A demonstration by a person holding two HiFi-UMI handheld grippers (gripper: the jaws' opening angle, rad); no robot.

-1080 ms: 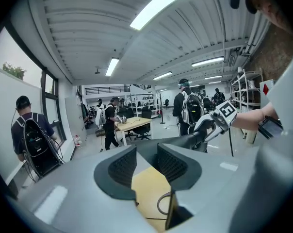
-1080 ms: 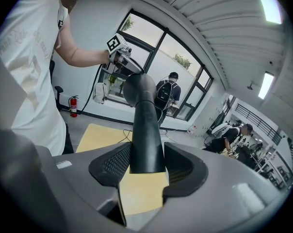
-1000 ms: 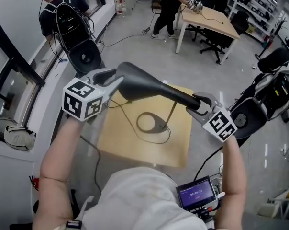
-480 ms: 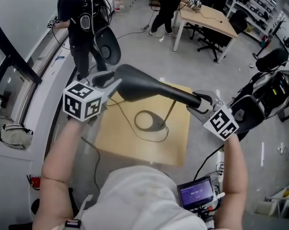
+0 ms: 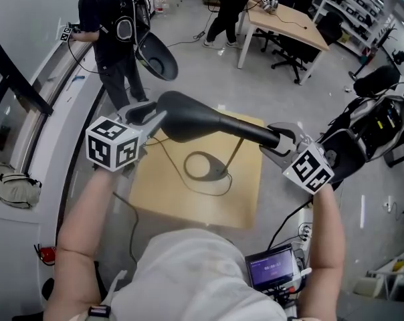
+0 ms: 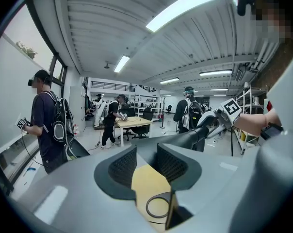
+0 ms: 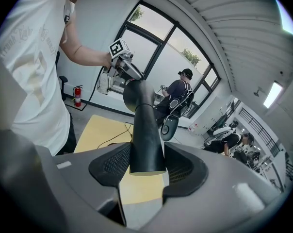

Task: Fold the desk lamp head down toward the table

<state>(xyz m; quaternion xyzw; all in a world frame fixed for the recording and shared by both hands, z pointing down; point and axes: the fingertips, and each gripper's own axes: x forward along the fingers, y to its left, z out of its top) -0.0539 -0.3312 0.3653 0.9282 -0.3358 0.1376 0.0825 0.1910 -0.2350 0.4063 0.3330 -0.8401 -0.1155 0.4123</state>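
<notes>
While the left gripper pinches the lamp head, the right gripper clamps its neck.

Left tool: the left tool sits a little lower than a second ago, and its marker cube is further down the head view.
Lamp head: the wide end of the lamp head has dipped slightly toward the tabletop.
Person with the backpack: the person with the backpack was leaning at the window a second ago and now stands upright, further right.
Dark rounded shell: the dark rounded shell hung below that person and now juts out at their right side.
</notes>
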